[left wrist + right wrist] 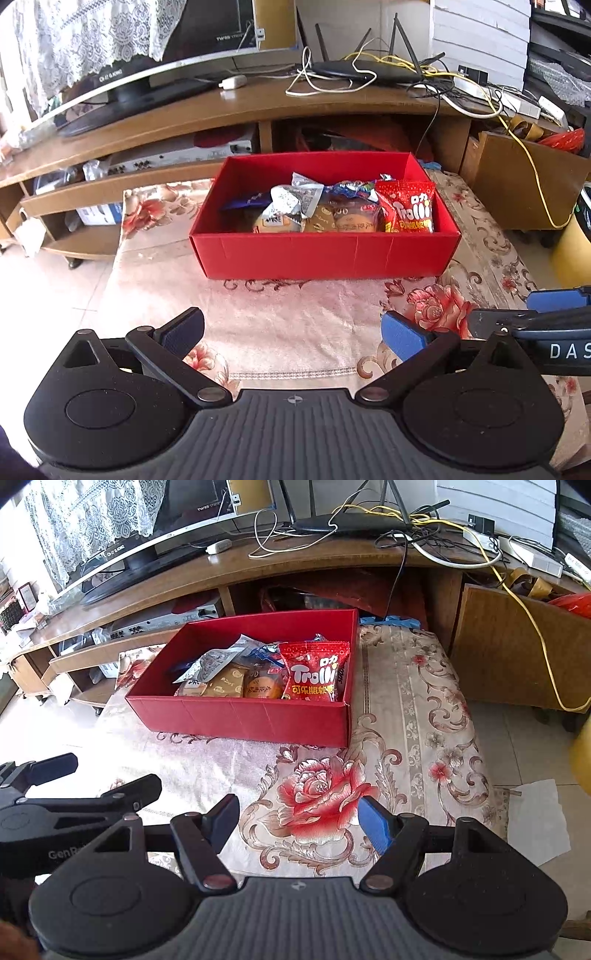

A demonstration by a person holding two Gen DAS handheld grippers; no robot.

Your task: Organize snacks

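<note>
Left gripper [291,334]: jaws apart, nothing between them, hovering over the floral cloth [295,325]. Right gripper [299,825]: about half open, also empty, over the big red rose print; it hangs just beside the left one. Neither touches any snack.

Ahead of both, well apart from the fingertips: red box [325,254] on the cloth, open top, in front of the wooden TV stand [240,107]. All visible snacks are already inside, bunched toward the box's right end; the left end looks bare. None lie out on the cloth.

Handling, judged:
- Trolli bag [314,672], red, leaning upright against the right wall. Light, soft, slick film, crinkly. Best pinch looks like the top seam or a side edge; a squeeze on the belly would likely slip or crush the gummies.
- Silver foil packet [295,199], crumpled, on top of the pile. Very light, deforms easily. Grab a raised fold.
- Tan wrapped pastries [225,685] below. Soft, squashable, so a gentle grip across the short side.

Box itself: thin card, stiff enough to slide, likely to skid on the smooth cloth.
</note>
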